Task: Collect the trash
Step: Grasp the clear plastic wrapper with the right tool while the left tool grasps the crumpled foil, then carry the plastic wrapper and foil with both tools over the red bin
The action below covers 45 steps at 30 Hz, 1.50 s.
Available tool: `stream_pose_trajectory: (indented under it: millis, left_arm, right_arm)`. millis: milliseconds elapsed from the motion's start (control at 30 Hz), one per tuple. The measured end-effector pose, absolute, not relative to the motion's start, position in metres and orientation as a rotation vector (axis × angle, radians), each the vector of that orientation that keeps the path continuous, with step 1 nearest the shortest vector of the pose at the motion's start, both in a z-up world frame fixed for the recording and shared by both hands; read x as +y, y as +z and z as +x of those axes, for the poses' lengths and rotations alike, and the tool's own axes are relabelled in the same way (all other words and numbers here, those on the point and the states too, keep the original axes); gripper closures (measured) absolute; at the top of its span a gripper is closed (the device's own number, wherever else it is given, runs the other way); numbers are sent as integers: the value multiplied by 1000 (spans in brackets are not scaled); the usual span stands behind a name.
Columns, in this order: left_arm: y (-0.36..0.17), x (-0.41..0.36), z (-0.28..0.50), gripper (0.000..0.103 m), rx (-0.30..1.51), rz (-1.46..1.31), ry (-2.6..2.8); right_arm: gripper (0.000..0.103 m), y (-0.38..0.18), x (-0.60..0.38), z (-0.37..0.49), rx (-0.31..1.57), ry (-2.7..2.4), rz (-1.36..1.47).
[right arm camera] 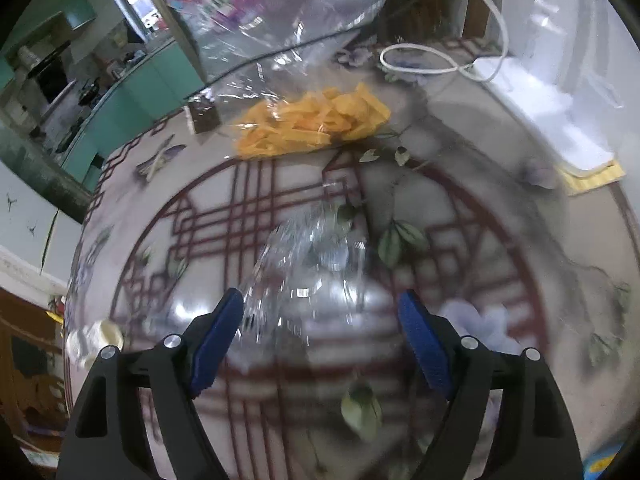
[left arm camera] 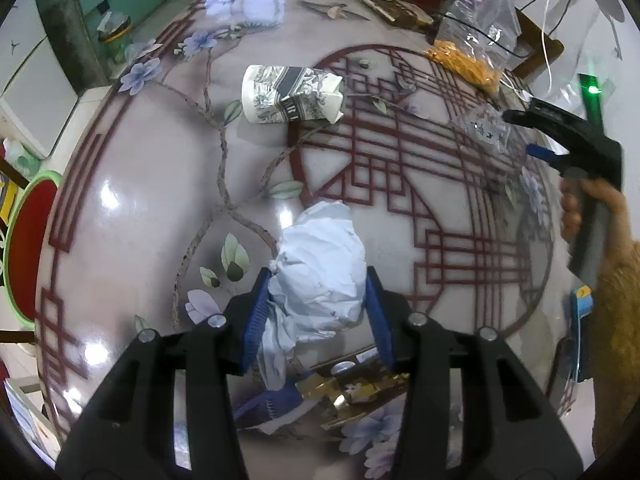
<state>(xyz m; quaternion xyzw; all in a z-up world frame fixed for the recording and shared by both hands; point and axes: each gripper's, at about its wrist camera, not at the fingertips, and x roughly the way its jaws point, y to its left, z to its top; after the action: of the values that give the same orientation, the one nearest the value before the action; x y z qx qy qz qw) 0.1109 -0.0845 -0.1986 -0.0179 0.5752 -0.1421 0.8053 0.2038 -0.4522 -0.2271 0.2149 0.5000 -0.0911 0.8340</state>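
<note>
The crumpled paper (left arm camera: 320, 264) is a pale bluish-white ball, full of creases, with a loose tail hanging toward my camera. It lies on the table (left arm camera: 132, 208) toward the near edge, and my left gripper (left arm camera: 318, 304) has it — both blue pads press on its sides, the jaws closed narrowly around it.

The left wrist view also gives me a crushed paper cup (left arm camera: 292, 94), patterned in grey and black, lying on its side further toward the middle of the table. Beyond it, near the far edge, a clear bag with orange snacks (left arm camera: 466, 62) stands. At the right edge of this view I see the right gripper (left arm camera: 532, 136) from outside, held by a hand (left arm camera: 576, 208).

The right wrist view is blurred, but it shows what the left one barely shows: a crumpled clear plastic wrapper (right arm camera: 312, 264) lying on the red lattice pattern. The right gripper (right arm camera: 320, 332) has its jaws wide apart over it; the pads do not press on it. A white cable (right arm camera: 424, 60) lies by the far edge.
</note>
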Motion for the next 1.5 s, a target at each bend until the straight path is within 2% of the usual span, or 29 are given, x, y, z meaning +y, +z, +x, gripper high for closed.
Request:
stream_pose_trajectory:
  millis: [133,167,233,300,367,400,467,833,1133,1500]
  left_arm:
    - [-192,-90,113,58,1220,-24,-300]
    - [-190,-93,114,58,1214,-15,-300]
    - [-186,-97,114,58,1203,-1,-301]
    - [-183,-99,114,58,1197,1,-303]
    - [-182,-100,113,58,1192,12,-304]
    - [-180,-100,113,58,1186,16,-303]
    - [-176,-100,111,58,1171,15,-302]
    - [-122,-78,84,58,998,11,-274]
    - [-94,-57,57,58,901,-16,-260]
    - [-72,-32,31,58,812,-5,-217]
  right_arm:
    - [27,-244,-445,225,1096,-183,441]
    - [34,-246,-441,228,1104,-183,402]
    - [39,-249,-433,231,1105,-175,336]
    - [51,-247,-429,229,1099,-147,327]
    - [57,-244,-427,224,1098,-134,315]
    - [72,-241,-425,219,1096,-123,310]
    - [76,-229,-421,206,1087,-93,317]
    - [76,-137,-346,106,898,65,311]
    - [73,-108,-289,57,838,102,252]
    - [72,-89,-260,39,803,115,191]
